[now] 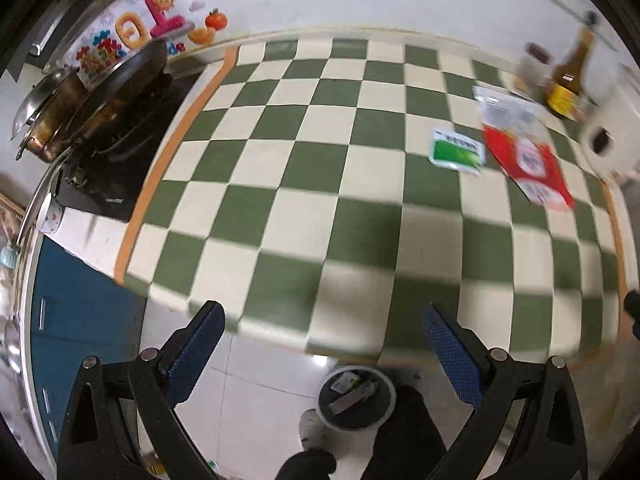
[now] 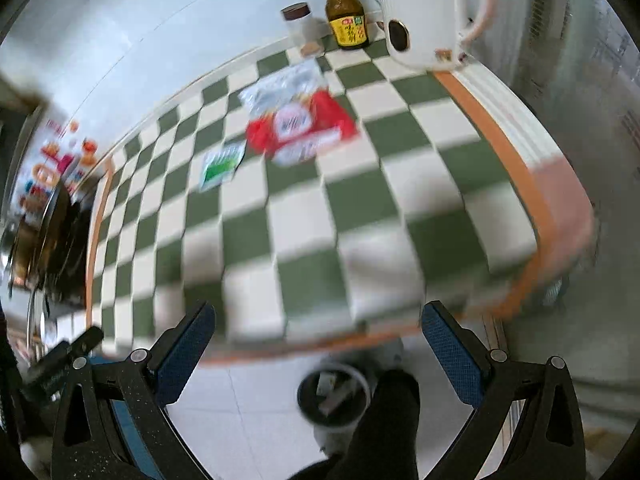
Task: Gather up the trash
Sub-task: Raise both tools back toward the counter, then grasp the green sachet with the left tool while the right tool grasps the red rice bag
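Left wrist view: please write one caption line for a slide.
Open left gripper above checkered counter; red wrapper, green packet remain; bin below.

A counter point(image 1: 320, 184) under a green-and-cream checked cloth with an orange border spreads ahead of both claws; from the left claw, a small green-and-white packet point(image 1: 456, 148) lies flat ahead and to the right, a larger red-and-white wrapper point(image 1: 524, 152) just beside it further right; beyond them stand a brown bottle point(image 2: 346, 8) with a yellow label, a small dark-lidded jar point(image 2: 302, 26) and a white appliance point(image 2: 424, 16); far left, a black hob point(image 1: 108, 168) carries a pan point(image 1: 120, 76); all is blurred.
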Action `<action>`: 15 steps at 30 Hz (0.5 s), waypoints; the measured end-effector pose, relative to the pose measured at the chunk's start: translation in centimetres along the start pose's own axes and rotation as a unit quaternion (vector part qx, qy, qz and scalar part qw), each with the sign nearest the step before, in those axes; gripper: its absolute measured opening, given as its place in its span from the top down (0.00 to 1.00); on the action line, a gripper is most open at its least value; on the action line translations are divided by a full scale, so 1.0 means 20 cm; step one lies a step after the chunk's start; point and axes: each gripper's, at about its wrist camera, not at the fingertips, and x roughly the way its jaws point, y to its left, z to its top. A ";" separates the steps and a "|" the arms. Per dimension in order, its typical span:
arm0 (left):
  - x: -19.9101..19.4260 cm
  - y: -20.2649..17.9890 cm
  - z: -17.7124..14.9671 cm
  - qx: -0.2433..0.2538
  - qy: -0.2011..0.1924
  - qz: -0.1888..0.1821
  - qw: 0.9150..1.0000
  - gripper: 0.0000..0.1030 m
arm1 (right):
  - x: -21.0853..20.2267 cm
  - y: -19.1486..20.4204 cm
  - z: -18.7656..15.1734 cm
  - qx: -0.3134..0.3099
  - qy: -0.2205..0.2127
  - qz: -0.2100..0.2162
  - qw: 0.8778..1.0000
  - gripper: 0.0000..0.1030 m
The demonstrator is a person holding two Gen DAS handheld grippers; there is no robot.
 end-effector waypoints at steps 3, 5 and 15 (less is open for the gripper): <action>0.14 -0.10 0.19 -0.020 0.022 0.012 0.999 0.02 | 0.24 -0.05 0.38 0.008 0.020 0.011 1.000 0.00; 0.24 -0.16 0.31 -0.035 0.037 0.019 0.998 0.02 | 0.39 -0.05 0.56 -0.001 0.017 0.012 1.000 0.00; 0.62 -0.41 0.68 -0.038 0.105 -0.028 0.993 0.03 | 1.10 0.20 1.11 -0.083 0.085 -0.054 0.991 0.10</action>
